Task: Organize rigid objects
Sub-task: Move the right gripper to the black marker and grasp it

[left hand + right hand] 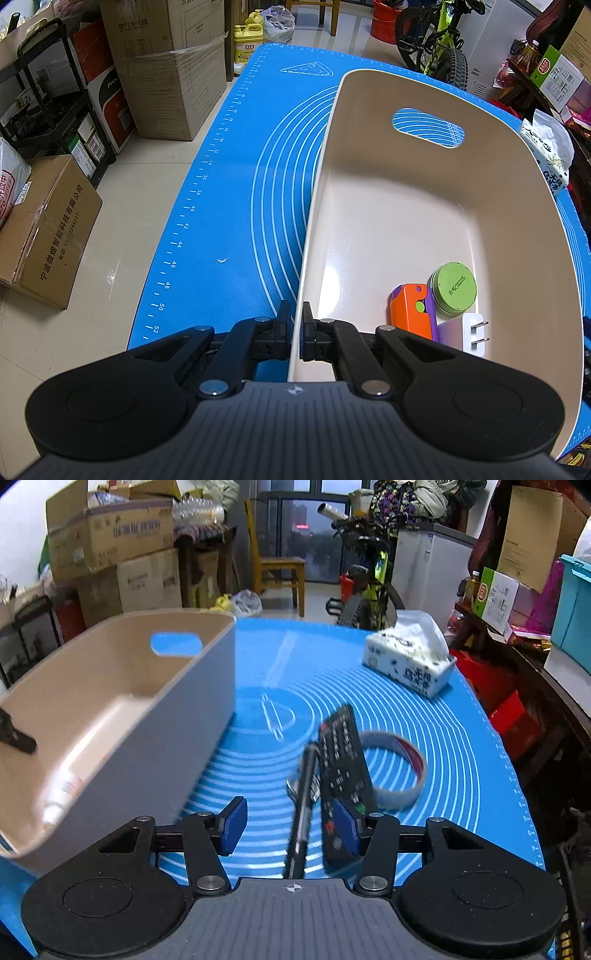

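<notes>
A beige plastic bin [413, 206] stands on the blue mat [229, 206]. My left gripper [295, 321] is shut on the bin's left wall near its near corner. In the bin lie a green round tin [454, 288], an orange and purple toy [412, 312] and a white plug adapter [471, 334]. In the right wrist view the bin [122, 716] is at the left. My right gripper [291, 821] is open above the mat [461, 746], with a black pen [303, 812] and a black remote control [343, 771] between its fingers. A grey wristband [402, 771] lies beside the remote.
A tissue pack [410, 661] sits at the mat's far right and shows in the left wrist view [546, 151]. Cardboard boxes [48, 229], a shelf, a bicycle [369, 587] and a chair [280, 568] surround the table.
</notes>
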A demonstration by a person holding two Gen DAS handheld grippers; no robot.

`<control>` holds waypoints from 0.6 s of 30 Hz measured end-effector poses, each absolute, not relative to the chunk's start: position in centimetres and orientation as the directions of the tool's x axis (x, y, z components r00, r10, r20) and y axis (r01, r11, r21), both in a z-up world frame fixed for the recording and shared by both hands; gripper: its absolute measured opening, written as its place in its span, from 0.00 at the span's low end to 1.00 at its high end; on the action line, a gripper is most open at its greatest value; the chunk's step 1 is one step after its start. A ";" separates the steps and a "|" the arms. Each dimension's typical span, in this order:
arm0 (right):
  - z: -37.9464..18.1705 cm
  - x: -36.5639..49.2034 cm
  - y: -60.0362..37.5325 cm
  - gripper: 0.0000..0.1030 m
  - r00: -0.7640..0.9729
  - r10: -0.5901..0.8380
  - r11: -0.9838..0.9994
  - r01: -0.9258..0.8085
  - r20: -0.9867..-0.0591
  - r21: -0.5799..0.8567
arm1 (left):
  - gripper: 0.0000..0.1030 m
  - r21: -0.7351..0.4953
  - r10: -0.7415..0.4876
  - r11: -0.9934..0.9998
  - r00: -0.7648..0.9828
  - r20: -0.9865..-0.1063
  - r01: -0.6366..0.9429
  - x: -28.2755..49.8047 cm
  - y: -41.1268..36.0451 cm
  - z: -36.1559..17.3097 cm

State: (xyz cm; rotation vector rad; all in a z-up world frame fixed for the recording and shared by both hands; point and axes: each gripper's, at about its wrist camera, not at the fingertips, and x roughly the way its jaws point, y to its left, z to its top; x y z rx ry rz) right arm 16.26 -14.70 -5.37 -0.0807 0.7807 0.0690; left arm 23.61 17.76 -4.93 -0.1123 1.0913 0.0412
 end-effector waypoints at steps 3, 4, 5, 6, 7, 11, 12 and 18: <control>-6.1 16.3 -14.9 0.60 0.701 0.021 0.994 -0.089 -0.713 -0.058 | 0.05 -0.071 -0.022 0.994 0.461 -0.887 -0.089 23.6 17.8 -4.9; -6.3 16.2 -15.0 0.60 0.700 0.017 0.994 -0.087 -0.714 -0.061 | 0.05 -0.071 -0.022 0.994 0.461 -0.887 -0.089 23.6 17.8 -4.9; -6.4 16.2 -15.0 0.60 0.699 0.013 0.994 -0.086 -0.715 -0.066 | 0.05 -0.070 -0.022 0.994 0.461 -0.887 -0.088 23.6 17.8 -4.9; -6.6 16.1 -15.0 0.60 0.698 0.007 0.994 -0.086 -0.716 -0.073 | 0.05 -0.071 -0.022 0.994 0.461 -0.887 -0.089 23.6 17.8 -4.9; -6.8 16.1 -15.0 0.60 0.698 0.002 0.993 -0.086 -0.716 -0.081 | 0.05 -0.071 -0.022 0.993 0.461 -0.887 -0.089 23.6 17.8 -4.9; -7.3 16.1 -14.9 0.59 0.696 -0.003 0.990 -0.100 -0.718 -0.101 | 0.05 -0.070 -0.022 0.994 0.461 -0.887 -0.089 23.6 17.8 -4.9; -7.4 16.1 -14.8 0.59 0.696 -0.004 0.989 -0.104 -0.718 -0.107 | 0.05 -0.071 -0.022 0.994 0.461 -0.887 -0.089 23.6 17.8 -4.9; -7.9 17.0 -13.8 0.54 0.692 0.003 0.984 -0.132 -0.721 -0.123 | 0.05 -0.071 -0.022 0.993 0.461 -0.887 -0.089 23.6 17.8 -4.9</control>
